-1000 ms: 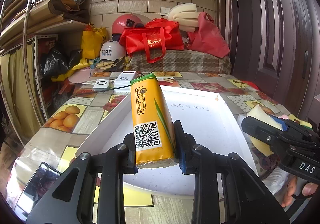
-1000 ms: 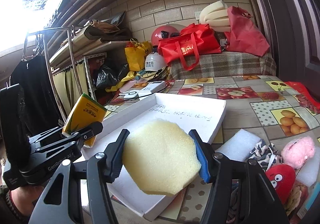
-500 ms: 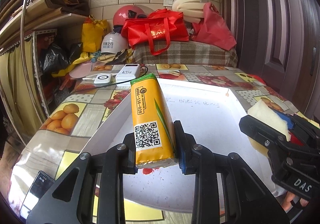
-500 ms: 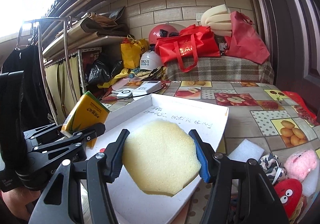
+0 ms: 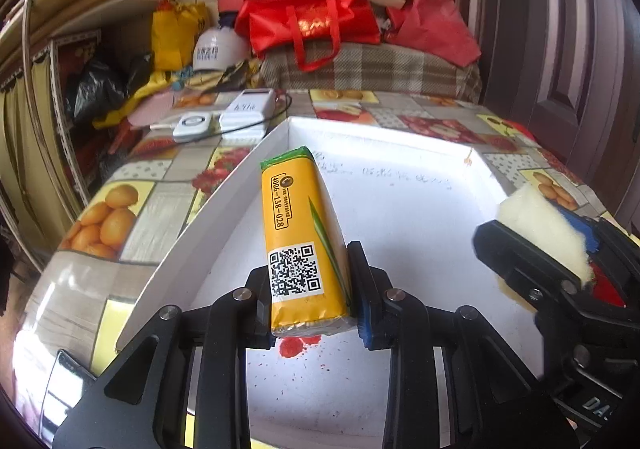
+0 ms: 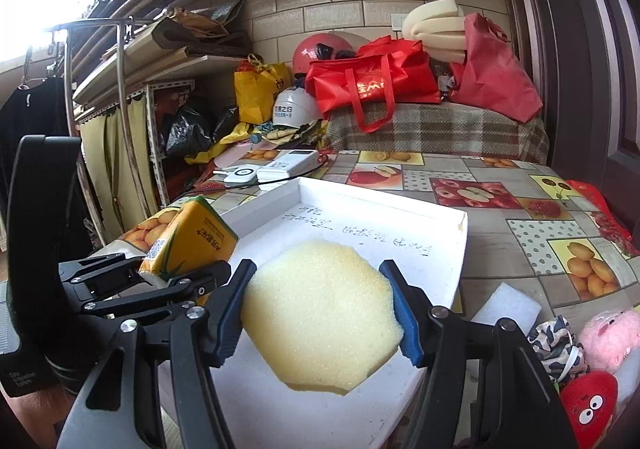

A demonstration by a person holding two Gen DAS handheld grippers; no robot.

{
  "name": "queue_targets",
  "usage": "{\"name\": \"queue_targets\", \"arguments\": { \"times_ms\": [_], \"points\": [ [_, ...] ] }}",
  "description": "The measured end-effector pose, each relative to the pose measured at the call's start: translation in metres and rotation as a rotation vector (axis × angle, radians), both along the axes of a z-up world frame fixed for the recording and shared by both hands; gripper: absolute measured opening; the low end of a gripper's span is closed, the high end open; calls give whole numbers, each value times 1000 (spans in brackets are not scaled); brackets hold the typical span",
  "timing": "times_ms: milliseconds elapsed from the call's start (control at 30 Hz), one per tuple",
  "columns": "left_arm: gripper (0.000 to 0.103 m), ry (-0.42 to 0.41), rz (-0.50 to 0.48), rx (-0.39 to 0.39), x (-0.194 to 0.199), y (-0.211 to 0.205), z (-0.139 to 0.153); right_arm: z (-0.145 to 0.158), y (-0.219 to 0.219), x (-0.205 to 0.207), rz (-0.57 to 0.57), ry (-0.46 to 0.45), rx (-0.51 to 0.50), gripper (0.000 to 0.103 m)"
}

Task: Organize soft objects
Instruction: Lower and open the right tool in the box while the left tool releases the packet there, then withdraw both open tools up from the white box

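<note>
A yellow-and-green wrapped pack [image 5: 298, 233] with a QR label is clamped upright-tilted in my left gripper [image 5: 308, 289], which is shut on it above the left part of the white tray [image 5: 224, 201]. In the right wrist view the same pack [image 6: 200, 237] and the left gripper [image 6: 172, 269] show at the left. A round yellow sponge [image 6: 320, 313] sits between the blue pads of my right gripper [image 6: 320, 305]. Its jaws are opening while both pads still touch the sponge, over the tray [image 6: 460, 245]. The left wrist view shows the right gripper [image 5: 540, 249] with the sponge [image 5: 536, 221] at the tray's right side.
On the fruit-patterned tablecloth right of the tray lie a white foam block [image 6: 508, 305], a camouflage cloth [image 6: 556, 341], a pink plush [image 6: 608, 333] and a red plush [image 6: 588, 405]. White devices [image 5: 248, 109] lie beyond the tray. Red bags and helmets crowd the back.
Both grippers have moved forward over the white tray. The right jaws have widened and the sponge has spread with them. The left grip on the pack is unchanged.
</note>
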State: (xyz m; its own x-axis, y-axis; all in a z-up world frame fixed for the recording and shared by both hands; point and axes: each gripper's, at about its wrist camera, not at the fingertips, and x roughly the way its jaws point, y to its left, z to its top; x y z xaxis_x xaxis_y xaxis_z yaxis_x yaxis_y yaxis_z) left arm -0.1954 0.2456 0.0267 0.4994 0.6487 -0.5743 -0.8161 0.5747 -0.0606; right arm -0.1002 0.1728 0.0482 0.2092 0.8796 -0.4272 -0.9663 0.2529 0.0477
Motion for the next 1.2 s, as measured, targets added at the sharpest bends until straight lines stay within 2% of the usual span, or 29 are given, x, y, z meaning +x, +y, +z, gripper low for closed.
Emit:
{"name": "queue_targets", "arguments": {
  "times_ms": [67, 100, 167, 200, 233, 333, 600, 733, 900, 1033, 1200],
  "points": [
    [30, -2, 18, -23, -1, 4, -2, 0, -1, 2, -19, 3, 0, 82],
    [34, -6, 23, -25, -2, 4, -2, 0, -1, 2, -19, 4, 2, 82],
    [60, -6, 46, -21, -3, 5, -3, 0, -2, 0, -16, -3, 8, 82],
    [87, -8, 59, -29, -5, 7, -4, 1, -3, 0, -14, -4, 13, 83],
    [103, -16, 65, -44, -7, 9, -5, 1, -4, 1, -10, 0, 19, 86],
    [103, -24, 62, -47, -9, 9, -5, 2, -5, 0, -10, -4, 29, 87],
    [103, -46, 88, 54, -15, -5, 5, 5, -12, -2, -2, -7, 74, 91],
    [103, -51, 95, 145, -16, -20, 12, 7, -20, 1, -19, 2, 98, 103],
    [103, -68, 90, 226, -19, -32, 17, 6, -27, 8, -29, 34, 88, 103],
    [103, -75, 84, 279, -20, -41, 21, 7, -35, 5, -30, 16, 109, 103],
    [103, -105, 76, 299, -24, -47, 23, 8, -46, 8, -38, 4, 115, 103]
  ]
}}
